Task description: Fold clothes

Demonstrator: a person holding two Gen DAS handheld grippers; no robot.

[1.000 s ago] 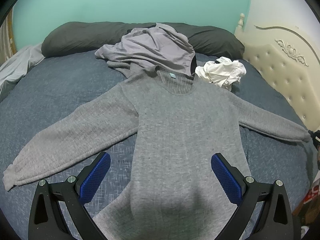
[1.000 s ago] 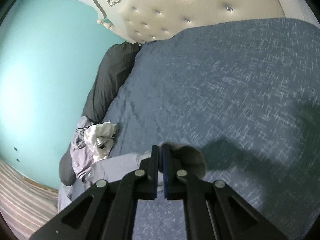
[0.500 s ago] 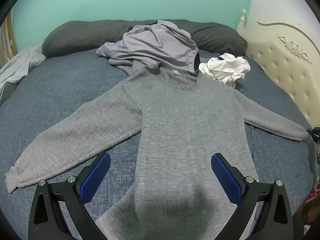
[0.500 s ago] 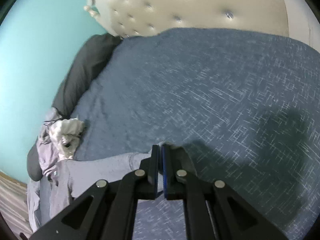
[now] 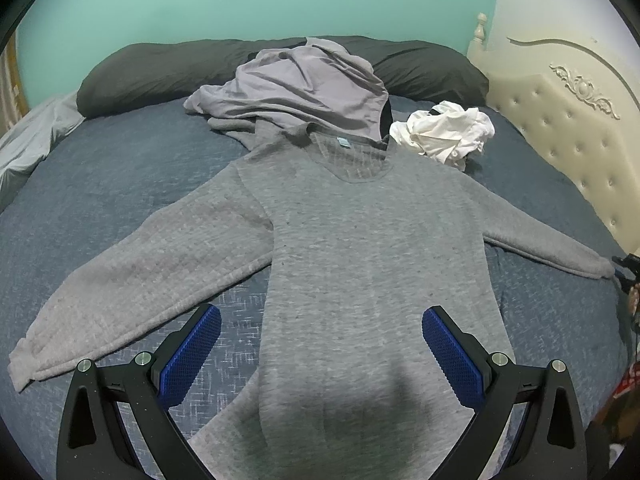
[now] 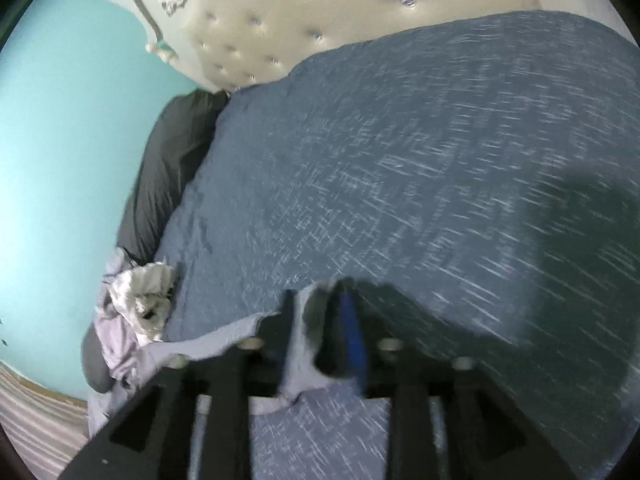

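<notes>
A grey knit sweater point(image 5: 372, 248) lies face up on the blue bedspread point(image 5: 100, 184), both sleeves spread outward. My left gripper point(image 5: 320, 314) hovers open over its lower body, blue pads wide apart and nothing between them. The sweater's right cuff point(image 5: 596, 266) rests near the bed's right side. In the right wrist view, that cuff point(image 6: 304, 320) sits between the parted fingers of my right gripper point(image 6: 316, 292). Its jaws are opening and the picture is blurred. The pads no longer pinch the cloth.
A lilac garment point(image 5: 304, 84) is heaped above the sweater's collar, with a crumpled white garment point(image 5: 444, 132) to its right. A long dark pillow point(image 5: 160, 68) lines the teal wall. The cream tufted headboard point(image 5: 568, 120) stands on the right. Pale sheets point(image 5: 32, 136) hang at the left.
The right gripper sank toward the bedspread with the cuff, and its jaws went from shut on the cuff to parted. The left gripper stayed open and almost still.
</notes>
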